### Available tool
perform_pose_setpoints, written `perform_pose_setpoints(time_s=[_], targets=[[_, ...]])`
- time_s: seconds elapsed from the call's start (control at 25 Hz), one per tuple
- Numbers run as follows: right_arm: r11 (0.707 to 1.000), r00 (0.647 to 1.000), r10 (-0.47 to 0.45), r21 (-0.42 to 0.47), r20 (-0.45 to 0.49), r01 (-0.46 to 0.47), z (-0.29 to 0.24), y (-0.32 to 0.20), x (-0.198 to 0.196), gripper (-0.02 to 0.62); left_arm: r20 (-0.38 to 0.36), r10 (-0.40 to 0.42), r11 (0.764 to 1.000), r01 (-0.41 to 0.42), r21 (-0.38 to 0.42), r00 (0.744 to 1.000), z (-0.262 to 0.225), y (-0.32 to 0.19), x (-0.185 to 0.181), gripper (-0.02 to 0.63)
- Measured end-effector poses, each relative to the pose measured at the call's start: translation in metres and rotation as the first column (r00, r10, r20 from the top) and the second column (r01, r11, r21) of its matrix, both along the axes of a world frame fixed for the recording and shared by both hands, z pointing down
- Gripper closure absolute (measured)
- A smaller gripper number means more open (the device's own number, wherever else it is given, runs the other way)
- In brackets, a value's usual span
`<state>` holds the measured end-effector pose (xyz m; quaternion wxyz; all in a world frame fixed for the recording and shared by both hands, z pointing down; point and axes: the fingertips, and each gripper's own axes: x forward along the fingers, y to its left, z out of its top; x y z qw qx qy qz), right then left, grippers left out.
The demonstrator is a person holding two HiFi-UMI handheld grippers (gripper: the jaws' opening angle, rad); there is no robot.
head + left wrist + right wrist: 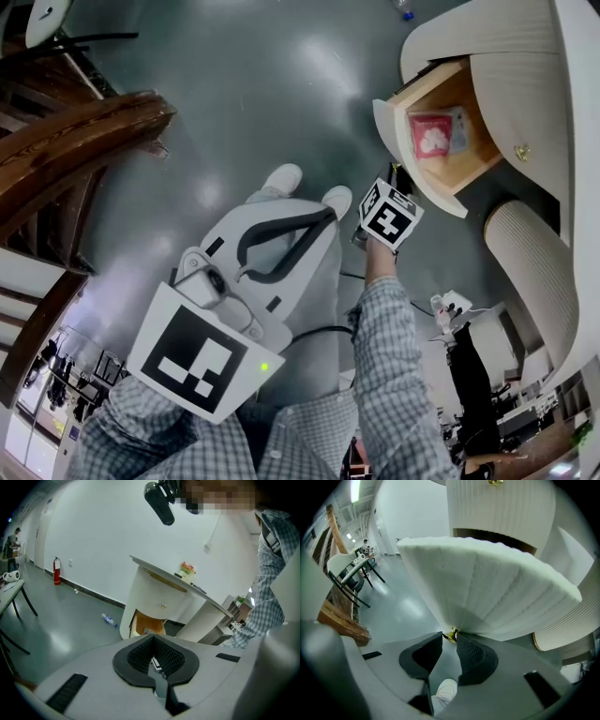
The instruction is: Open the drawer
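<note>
The drawer stands open at 1 o'clock in the head view, with a red packet inside. The right gripper has its jaws pinched on the brass knob on the drawer front. The left gripper, at 7 o'clock, has its jaws together and holds nothing.

**Head view:** from above, facing steeply down at the floor; it takes in the left claw, the right claw and the open drawer at upper right.

**Left claw view:** looks nearly level across the floor at the drawer from well apart.

**Right claw view:** sits close under the drawer, with the knob between its jaws.

All three views share the drawer.
</note>
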<state>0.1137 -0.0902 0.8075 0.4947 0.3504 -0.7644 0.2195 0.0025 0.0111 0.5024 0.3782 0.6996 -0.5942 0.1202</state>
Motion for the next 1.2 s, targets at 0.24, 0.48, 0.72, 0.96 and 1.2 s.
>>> perform_pose_setpoints(time_s=[0.24,0.48,0.72,0.96,1.2], targets=[[1.0,1.0,0.013,-0.01,-0.015,-0.013,-0.001,0.019,0.003,0.509,0.005,0.016,1.0,-0.016,0.002,1.0,-0.003,0.005,-0.002,0.601],[0.999,0.999,0.027,-0.018,-0.021,-0.027,0.001,0.03,0.006,0.509,0.006,0.026,1.0,-0.026,0.0,1.0,-0.002,0.008,-0.002,0.601],[0.999,1.0,0.015,-0.048,-0.017,-0.016,0.002,0.045,0.004,0.509,0.011,0.043,0.999,-0.043,0.012,0.999,-0.004,0.013,-0.002,0.601],[0.985,0.997,0.076,-0.154,0.025,-0.071,0.001,0.05,0.006,0.503,0.025,0.054,0.998,-0.055,0.028,0.998,-0.016,0.007,0.001,0.601],[0.988,0.994,0.09,-0.133,0.061,-0.082,-0.026,0.058,0.001,0.504,0.061,0.075,0.995,-0.079,0.054,0.995,-0.034,0.011,-0.002,0.601]])
